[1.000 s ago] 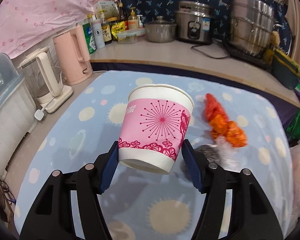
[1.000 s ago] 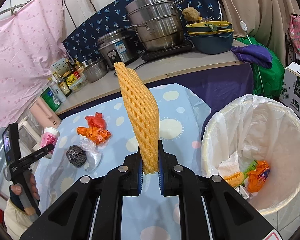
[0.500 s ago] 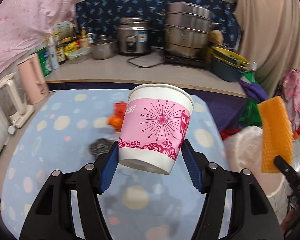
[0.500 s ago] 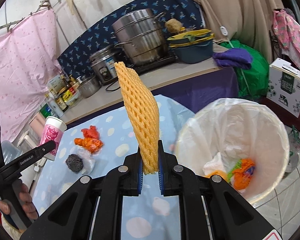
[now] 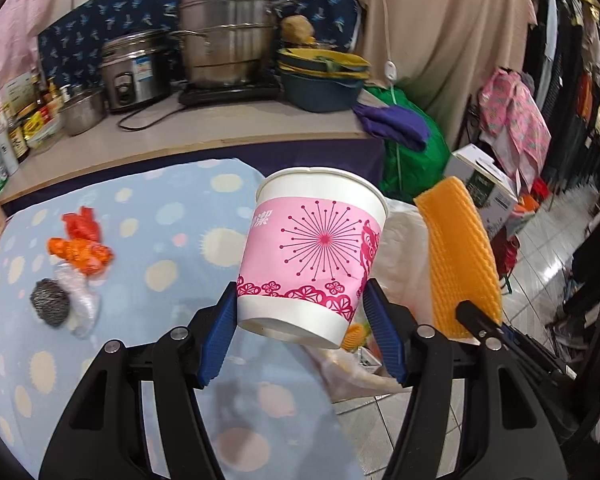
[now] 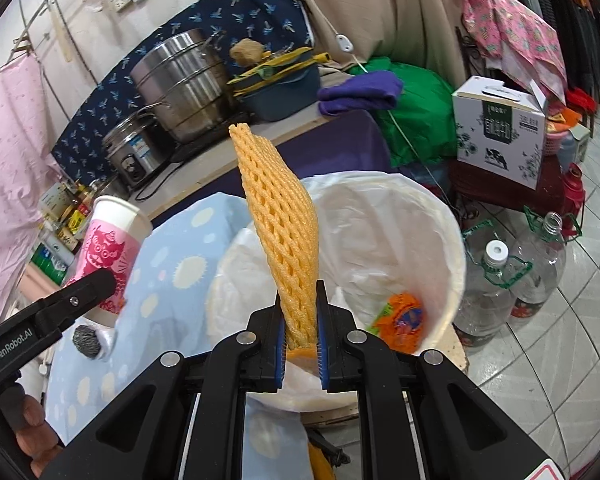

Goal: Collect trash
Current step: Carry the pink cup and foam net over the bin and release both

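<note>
My left gripper (image 5: pixel 300 316) is shut on a pink and white paper cup (image 5: pixel 314 252), held upright above the table's right edge; the cup also shows in the right wrist view (image 6: pixel 110 240). My right gripper (image 6: pixel 300 312) is shut on an orange foam fruit net (image 6: pixel 280 224), held upright over the white-lined trash bin (image 6: pixel 440 216). The net also shows in the left wrist view (image 5: pixel 460 256), right of the cup. Orange plastic wrappers (image 5: pixel 80 248), a steel scourer (image 5: pixel 50 302) and clear plastic (image 5: pixel 80 304) lie on the blue spotted tablecloth (image 5: pixel 172 288).
The bin holds orange and green trash (image 6: pixel 404 316). A counter behind carries a steel steamer pot (image 5: pixel 228 32), rice cooker (image 5: pixel 134 70) and bottles (image 5: pixel 16 128). Two water bottles (image 6: pixel 496 276) and a carton box (image 6: pixel 500 132) stand right of the bin.
Both grippers swung right toward the bin. The net now hangs over the bin's opening, and the cup has reached the table's right edge beside it.
</note>
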A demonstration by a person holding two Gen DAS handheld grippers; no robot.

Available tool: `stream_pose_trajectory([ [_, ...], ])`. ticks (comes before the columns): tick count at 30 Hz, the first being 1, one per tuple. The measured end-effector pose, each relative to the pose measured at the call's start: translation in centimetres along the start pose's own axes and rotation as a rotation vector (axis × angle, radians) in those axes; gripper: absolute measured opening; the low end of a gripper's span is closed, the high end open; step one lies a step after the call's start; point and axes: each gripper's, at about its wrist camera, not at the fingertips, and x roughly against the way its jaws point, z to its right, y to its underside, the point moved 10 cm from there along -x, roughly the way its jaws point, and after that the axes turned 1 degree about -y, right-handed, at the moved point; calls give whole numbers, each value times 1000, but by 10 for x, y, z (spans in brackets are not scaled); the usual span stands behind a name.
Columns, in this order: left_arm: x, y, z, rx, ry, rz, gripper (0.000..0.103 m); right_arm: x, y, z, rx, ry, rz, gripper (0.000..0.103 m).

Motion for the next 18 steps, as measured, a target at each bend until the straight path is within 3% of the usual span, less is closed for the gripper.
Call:
stream_pose_trajectory([
  [8,-29,9,34,-41,13,-50,59,-8,2,23,-35,12,-11,12],
  [18,-46,12,48,-60,11,-75,59,-17,-1,29,-40,24,-19,12],
])
